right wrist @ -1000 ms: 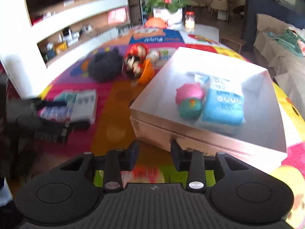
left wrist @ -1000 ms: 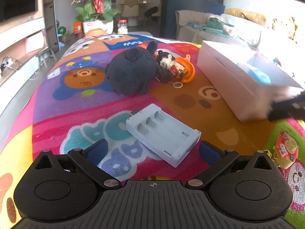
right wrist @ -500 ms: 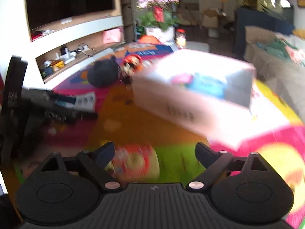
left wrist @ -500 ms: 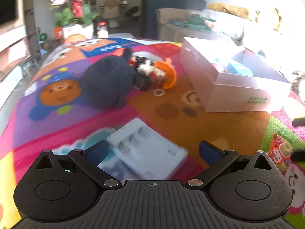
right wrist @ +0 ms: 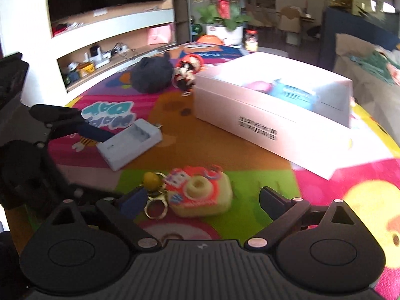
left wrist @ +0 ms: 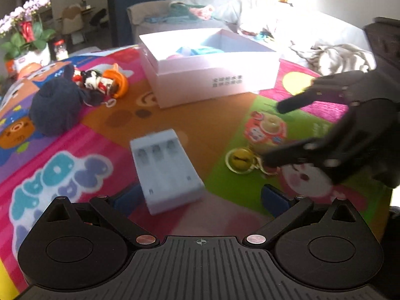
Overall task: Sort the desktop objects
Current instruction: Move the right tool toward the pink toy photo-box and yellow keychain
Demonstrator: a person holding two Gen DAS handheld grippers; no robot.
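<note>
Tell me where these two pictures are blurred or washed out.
Left wrist view: the charger and right gripper are motion-smeared, and the sofa behind the box is blown out. Right wrist view: the box top glares white, the toy camera is soft, and the edges bend.

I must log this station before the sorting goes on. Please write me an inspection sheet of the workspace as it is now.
Surface: colourful cartoon play mat, lit by sun.
Job's things: open white cardboard box holding a blue packet; white plastic battery charger; red and cream toy camera with gold bell; cartoon mouse figure.
Clutter: dark round plush.
Grippers: left gripper open around the charger; right gripper open at the camera.
Cables: wires on the wall shelf.
Surroundings: sofa, potted orchid.
</note>
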